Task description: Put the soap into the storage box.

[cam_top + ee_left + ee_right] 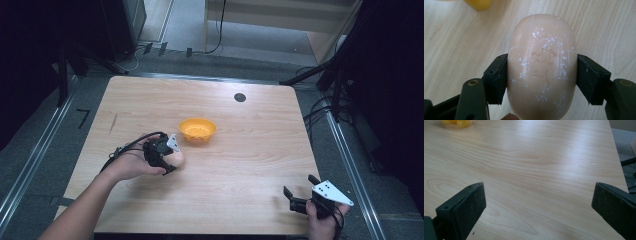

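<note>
I am clamping the left gripper's (541, 80) fingers across the soap bar's (541, 67) short axis, near the yellow bowl (197, 130); right gripper (300, 192) fingers wide.

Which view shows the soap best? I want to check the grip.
The left gripper view: the soap sits close up, with the left tool shut on its sides. In the high view the soap is a small patch partly hidden behind that tool. The right gripper view looks across the table.

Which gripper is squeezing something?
The left gripper, by the yellow bowl: it is clamped on the peach soap. The right gripper is wide open.
</note>
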The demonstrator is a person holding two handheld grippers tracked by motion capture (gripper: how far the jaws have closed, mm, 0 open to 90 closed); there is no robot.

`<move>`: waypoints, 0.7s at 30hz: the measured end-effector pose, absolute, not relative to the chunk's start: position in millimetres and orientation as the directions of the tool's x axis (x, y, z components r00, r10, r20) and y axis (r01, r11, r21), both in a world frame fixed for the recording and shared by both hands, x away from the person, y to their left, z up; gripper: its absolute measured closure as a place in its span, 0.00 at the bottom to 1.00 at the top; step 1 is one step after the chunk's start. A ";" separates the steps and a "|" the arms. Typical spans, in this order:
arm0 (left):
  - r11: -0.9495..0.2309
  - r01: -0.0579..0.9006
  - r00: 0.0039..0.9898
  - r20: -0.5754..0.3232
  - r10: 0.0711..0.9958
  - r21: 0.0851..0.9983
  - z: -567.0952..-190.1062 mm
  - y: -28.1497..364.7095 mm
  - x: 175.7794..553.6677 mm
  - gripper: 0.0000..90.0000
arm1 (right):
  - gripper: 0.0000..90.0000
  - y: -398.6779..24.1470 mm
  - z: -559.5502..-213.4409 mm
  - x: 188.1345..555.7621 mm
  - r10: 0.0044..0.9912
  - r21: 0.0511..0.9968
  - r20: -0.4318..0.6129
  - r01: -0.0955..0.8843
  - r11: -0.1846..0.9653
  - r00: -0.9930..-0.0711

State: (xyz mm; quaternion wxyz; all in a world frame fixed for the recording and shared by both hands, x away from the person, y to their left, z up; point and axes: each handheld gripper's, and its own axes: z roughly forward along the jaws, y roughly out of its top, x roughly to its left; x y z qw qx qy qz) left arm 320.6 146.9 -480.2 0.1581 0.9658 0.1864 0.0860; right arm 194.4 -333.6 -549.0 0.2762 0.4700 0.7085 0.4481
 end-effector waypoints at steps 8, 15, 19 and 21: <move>-0.884 0.289 0.939 0.072 0.337 0.367 -468.4 146.4 337.2 0.37 | 0.00 -333.4 -549.0 194.6 0.912 0.894 0.028 0.418 0.160 -0.409; -0.886 0.258 0.955 0.039 0.296 0.386 -452.2 144.5 353.1 0.37 | 0.00 -333.3 -548.9 194.5 0.911 0.893 0.027 0.419 0.163 -0.411; -0.893 0.243 0.958 0.049 0.282 0.379 -442.2 142.9 360.3 0.37 | 0.00 -332.9 -549.0 194.6 0.911 0.893 0.024 0.419 0.166 -0.412; -0.893 0.237 0.960 0.051 0.276 0.383 -437.2 142.6 365.2 0.37 | 0.00 -333.0 -549.0 194.7 0.910 0.893 0.023 0.418 0.168 -0.414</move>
